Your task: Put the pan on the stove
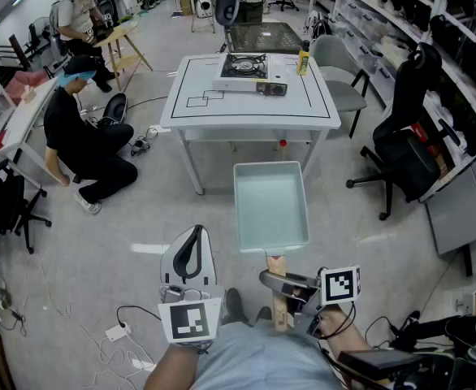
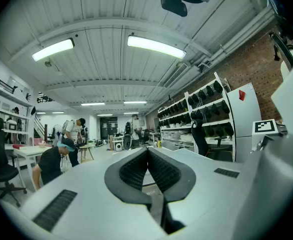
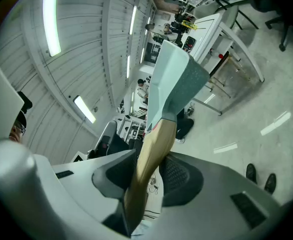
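Pan [image 1: 270, 205] clamped (by handle [image 1: 276, 262]), right hand-held gripper [image 1: 280, 284]

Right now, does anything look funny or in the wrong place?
Only the pan: it hangs over the floor, held by its wooden handle in the right hand-held gripper, well short of the stove on the table. Nothing looks spilled or broken.

One pan [image 1: 270, 205]; one stove [image 1: 244, 67]

pan handle [image 3: 154, 149]: end hidden inside right gripper [image 3: 147, 166] | stove [image 1: 246, 66]: knobs too small
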A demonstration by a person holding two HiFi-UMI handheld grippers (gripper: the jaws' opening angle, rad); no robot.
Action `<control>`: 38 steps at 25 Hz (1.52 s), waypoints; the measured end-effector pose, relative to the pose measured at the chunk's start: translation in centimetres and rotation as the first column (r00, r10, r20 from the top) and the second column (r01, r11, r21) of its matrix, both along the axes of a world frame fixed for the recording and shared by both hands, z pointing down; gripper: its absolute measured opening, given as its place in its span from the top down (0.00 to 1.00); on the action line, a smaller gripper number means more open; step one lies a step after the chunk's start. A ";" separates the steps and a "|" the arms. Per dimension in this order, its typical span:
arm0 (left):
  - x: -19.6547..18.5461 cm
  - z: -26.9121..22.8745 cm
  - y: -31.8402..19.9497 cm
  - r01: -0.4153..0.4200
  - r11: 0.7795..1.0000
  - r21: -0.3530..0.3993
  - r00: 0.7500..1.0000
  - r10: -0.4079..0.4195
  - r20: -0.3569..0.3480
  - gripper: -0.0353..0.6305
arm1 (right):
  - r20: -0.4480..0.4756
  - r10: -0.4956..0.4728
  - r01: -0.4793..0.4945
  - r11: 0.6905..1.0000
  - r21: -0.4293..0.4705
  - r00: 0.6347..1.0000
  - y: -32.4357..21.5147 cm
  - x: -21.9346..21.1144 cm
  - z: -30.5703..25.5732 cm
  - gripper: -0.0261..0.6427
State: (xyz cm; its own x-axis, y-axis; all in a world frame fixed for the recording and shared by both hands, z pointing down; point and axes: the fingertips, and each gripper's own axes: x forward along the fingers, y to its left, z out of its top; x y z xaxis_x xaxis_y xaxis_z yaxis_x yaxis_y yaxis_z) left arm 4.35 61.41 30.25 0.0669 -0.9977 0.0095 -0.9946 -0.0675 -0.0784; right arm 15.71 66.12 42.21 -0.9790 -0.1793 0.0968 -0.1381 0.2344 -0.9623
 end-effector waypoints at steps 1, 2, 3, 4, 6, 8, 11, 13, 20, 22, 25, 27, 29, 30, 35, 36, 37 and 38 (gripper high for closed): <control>0.0 0.0 -0.2 0.000 1.000 0.000 1.000 0.000 -0.002 0.92 | -0.004 0.000 0.000 1.000 0.000 1.000 -0.1 0.0 0.1 0.72; -0.1 0.1 -0.3 0.000 1.000 -0.001 1.000 0.000 -0.005 0.92 | -0.006 0.001 -0.001 1.000 0.000 1.000 -0.3 0.0 0.2 0.72; -0.2 0.1 -0.5 0.000 1.000 -0.001 1.000 0.000 -0.007 0.92 | -0.008 0.000 0.000 1.000 0.001 1.000 -0.4 -0.1 0.2 0.72; -0.3 0.1 -0.6 0.000 1.000 -0.002 1.000 0.000 -0.008 0.92 | -0.010 -0.001 0.001 1.000 0.004 1.000 -0.5 -0.2 0.2 0.72; -0.5 0.2 -0.8 -0.001 1.000 -0.004 1.000 0.001 -0.010 0.92 | -0.019 -0.004 0.004 1.000 0.011 1.000 -0.6 -0.5 0.2 0.72; -0.8 0.2 -1.1 -0.003 1.000 -0.006 1.000 0.002 -0.011 0.92 | -0.023 -0.003 0.004 1.000 0.020 1.000 -0.8 -0.9 0.1 0.72; -1.3 0.2 -1.7 -0.006 1.000 -0.008 1.000 0.006 -0.010 0.92 | -0.021 0.008 -0.007 1.000 0.027 1.000 -1.5 -1.5 -0.1 0.72; -1.7 0.3 -2.1 -0.009 1.000 -0.008 1.000 0.009 -0.010 0.92 | -0.025 0.019 -0.019 1.000 0.021 1.000 -2.1 -1.8 0.1 0.72; -4.0 0.2 -4.3 -0.029 1.000 -0.006 1.000 0.029 -0.011 0.92 | -0.032 0.050 -0.048 0.998 0.041 0.998 -4.4 -4.0 -0.4 0.72; -4.8 0.0 -5.1 -0.037 0.999 -0.001 0.999 0.037 -0.011 0.92 | -0.023 0.058 -0.057 0.997 0.045 0.998 -5.2 -4.9 -0.7 0.72; -6.4 -0.2 -6.2 -0.049 0.999 0.008 0.999 0.049 -0.010 0.92 | -0.014 0.073 -0.072 0.997 0.040 0.997 -6.3 -6.5 -0.8 0.72; -7.5 -0.2 -6.8 -0.055 0.998 0.016 0.998 0.055 -0.012 0.92 | -0.010 0.082 -0.081 0.996 0.047 0.997 -7.1 -7.5 -0.9 0.72; -8.4 -0.3 -7.3 -0.062 0.998 0.029 0.998 0.062 -0.010 0.92 | -0.002 0.093 -0.092 0.994 0.057 0.996 -7.8 -8.4 -1.1 0.73; -8.7 -0.3 -7.6 -0.066 0.997 0.034 0.998 0.066 -0.009 0.92 | 0.003 0.098 -0.098 0.993 0.061 0.995 -8.1 -8.8 -1.2 0.72; -9.9 -0.2 -8.8 -0.082 0.996 0.035 0.996 0.083 -0.016 0.92 | 0.003 0.120 -0.120 0.991 0.055 0.993 -9.3 -10.1 -1.4 0.73; -10.1 0.0 -9.1 -0.085 0.996 0.032 0.996 0.086 -0.018 0.92 | 0.003 0.122 -0.122 0.991 0.062 0.993 -9.6 -10.2 -1.5 0.72; -10.2 0.1 -9.4 -0.088 0.996 0.028 0.996 0.089 -0.021 0.92 | 0.003 0.124 -0.124 0.990 0.068 0.992 -10.0 -10.4 -1.6 0.72; -10.3 0.3 -9.8 -0.091 0.996 0.024 0.996 0.091 -0.023 0.92 | 0.005 0.127 -0.127 0.989 0.069 0.992 -10.4 -10.5 -1.6 0.73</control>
